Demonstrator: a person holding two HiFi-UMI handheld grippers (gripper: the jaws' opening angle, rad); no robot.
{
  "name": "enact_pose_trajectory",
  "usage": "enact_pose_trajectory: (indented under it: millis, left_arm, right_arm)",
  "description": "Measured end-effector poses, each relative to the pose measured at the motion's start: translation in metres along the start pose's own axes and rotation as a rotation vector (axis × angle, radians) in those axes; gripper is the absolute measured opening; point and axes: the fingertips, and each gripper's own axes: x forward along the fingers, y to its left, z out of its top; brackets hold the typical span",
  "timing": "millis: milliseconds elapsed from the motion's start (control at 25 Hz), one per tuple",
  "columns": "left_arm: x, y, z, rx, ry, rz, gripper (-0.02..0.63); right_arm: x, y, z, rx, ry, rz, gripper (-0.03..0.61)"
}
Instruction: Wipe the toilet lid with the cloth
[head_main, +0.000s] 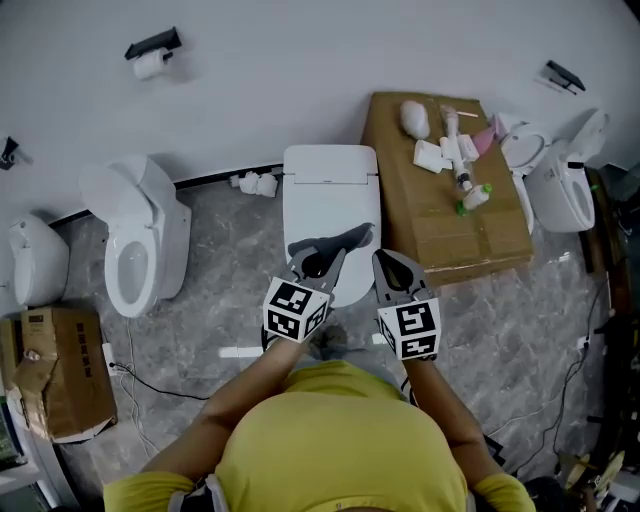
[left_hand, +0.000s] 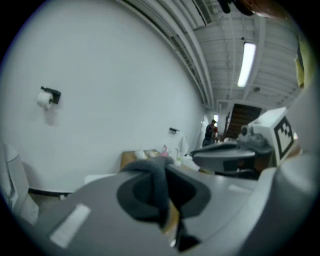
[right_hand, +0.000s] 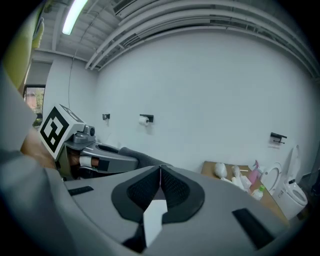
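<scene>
In the head view the white toilet (head_main: 330, 195) stands against the wall with its lid down. My left gripper (head_main: 312, 258) hangs above the lid's front part, shut on a dark grey cloth (head_main: 345, 240) that drapes to the right. The left gripper view shows the cloth (left_hand: 155, 182) pinched between the jaws and folded over them. My right gripper (head_main: 388, 262) is beside it on the right, shut and empty, its jaws meeting pad to pad (right_hand: 160, 175). From the right gripper view the left gripper (right_hand: 100, 160) and the cloth (right_hand: 145, 159) show at the left.
A cardboard box (head_main: 440, 215) with bottles and cleaning things stands right of the toilet. An open-lidded toilet (head_main: 140, 240) is at the left and another (head_main: 565, 180) at the far right. A cardboard carton (head_main: 50, 370) and cables lie at lower left.
</scene>
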Motion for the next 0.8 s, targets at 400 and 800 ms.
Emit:
enact_pose_trajectory:
  millis: [400,800]
  left_arm:
    - [-0.025,-0.028,0.093,0.089,-0.189,0.041,0.018]
    - [-0.028,-0.052,0.097,0.126,-0.197,0.077,0.018]
  right_arm:
    - [-0.030,-0.008,0.066,0.038,-0.170,0.004,0.017]
    - [-0.044,-0.014,0.069,0.015,-0.202,0.000,0.017]
